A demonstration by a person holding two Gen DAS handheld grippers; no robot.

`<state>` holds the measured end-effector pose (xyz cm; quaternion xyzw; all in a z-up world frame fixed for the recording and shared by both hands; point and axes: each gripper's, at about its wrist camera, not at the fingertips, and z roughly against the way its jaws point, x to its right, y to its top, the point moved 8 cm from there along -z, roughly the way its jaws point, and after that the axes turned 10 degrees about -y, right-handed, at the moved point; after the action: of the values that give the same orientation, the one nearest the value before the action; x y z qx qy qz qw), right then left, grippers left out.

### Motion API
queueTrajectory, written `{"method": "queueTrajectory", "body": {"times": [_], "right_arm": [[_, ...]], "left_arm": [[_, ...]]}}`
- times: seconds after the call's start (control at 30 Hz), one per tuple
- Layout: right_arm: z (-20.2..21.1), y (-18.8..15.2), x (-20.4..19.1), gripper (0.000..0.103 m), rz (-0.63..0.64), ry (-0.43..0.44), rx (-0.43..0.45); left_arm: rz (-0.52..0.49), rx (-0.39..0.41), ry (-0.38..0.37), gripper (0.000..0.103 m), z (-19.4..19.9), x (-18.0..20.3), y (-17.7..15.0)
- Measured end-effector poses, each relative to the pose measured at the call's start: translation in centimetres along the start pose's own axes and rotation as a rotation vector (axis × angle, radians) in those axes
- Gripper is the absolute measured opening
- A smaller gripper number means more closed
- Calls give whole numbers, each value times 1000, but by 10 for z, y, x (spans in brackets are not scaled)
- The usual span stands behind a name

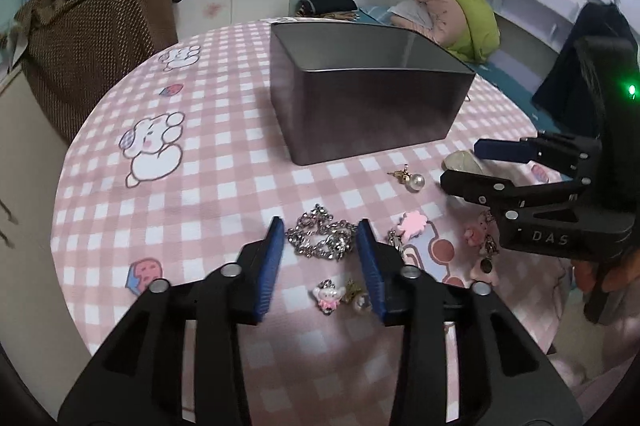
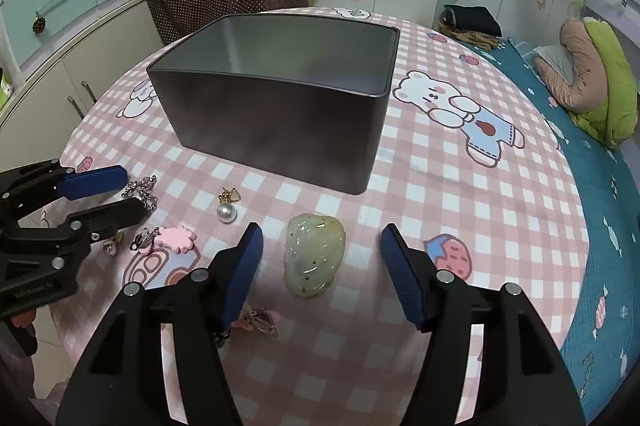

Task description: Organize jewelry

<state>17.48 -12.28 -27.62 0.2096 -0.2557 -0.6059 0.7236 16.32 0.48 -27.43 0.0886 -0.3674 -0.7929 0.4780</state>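
Straddling: the left gripper (image 1: 320, 232) stands with its blue pads either side of the silver chain (image 1: 322, 238), jaws apart and not pressing on it; the chain lies on the cloth.
Right gripper (image 2: 322, 240): jaws wide apart around the pale green stone (image 2: 314, 258), a clear gap on both sides, the stone resting on the cloth.
Grey box (image 2: 280, 121): open-topped, standing behind the jewelry toward the far side of the table; from these angles its floor is hidden, so what lies inside cannot be told.
Tablecloth (image 2: 440, 193): pink and white checks with cartoon bears.
Pearl earring (image 1: 412, 177): between the box and the chain, apart from both; its gold part is small and hard to read.
Pink flower piece (image 1: 414, 224): just right of the left gripper's pad; a metal clip beside it is partly covered by that pad.
Small pink charm (image 1: 329, 297): low between the left gripper's fingers, beside a second pearl piece half hidden by the right-hand finger.
Pink dangling piece (image 1: 484, 246): under the right gripper in the left wrist view, mostly covered and blurred.
Stone in the left wrist view: only a pale edge shows behind the right gripper's fingers.
Hand: a sliver of a person's fingers (image 1: 616, 276) shows at the right gripper's handle, cut off by the frame.
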Motion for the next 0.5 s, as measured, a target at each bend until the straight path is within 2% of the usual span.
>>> {"method": "queueTrajectory", "body": {"times": [0.03, 0.1, 0.3, 0.33, 0.37, 0.43, 0.5], "right_arm": [[0, 0, 0, 59, 0, 0, 0], [0, 0, 0, 59, 0, -1, 0], [0, 0, 0, 60, 0, -2, 1], [0, 0, 0, 60, 1, -1, 2], [-1, 1, 0, 59, 1, 1, 4], [-1, 2, 1, 54, -1, 1, 11], [0, 3, 1, 35, 0, 4, 18]], "left_arm": [[-7, -2, 4, 32, -1, 1, 1], [-6, -5, 0, 21, -2, 1, 0], [86, 20, -60, 16, 0, -6, 5], [101, 28, -57, 4, 1, -9, 8], [113, 41, -52, 0, 3, -11, 11], [128, 57, -51, 0, 5, -14, 16], [126, 68, -51, 0, 7, -13, 20]]}}
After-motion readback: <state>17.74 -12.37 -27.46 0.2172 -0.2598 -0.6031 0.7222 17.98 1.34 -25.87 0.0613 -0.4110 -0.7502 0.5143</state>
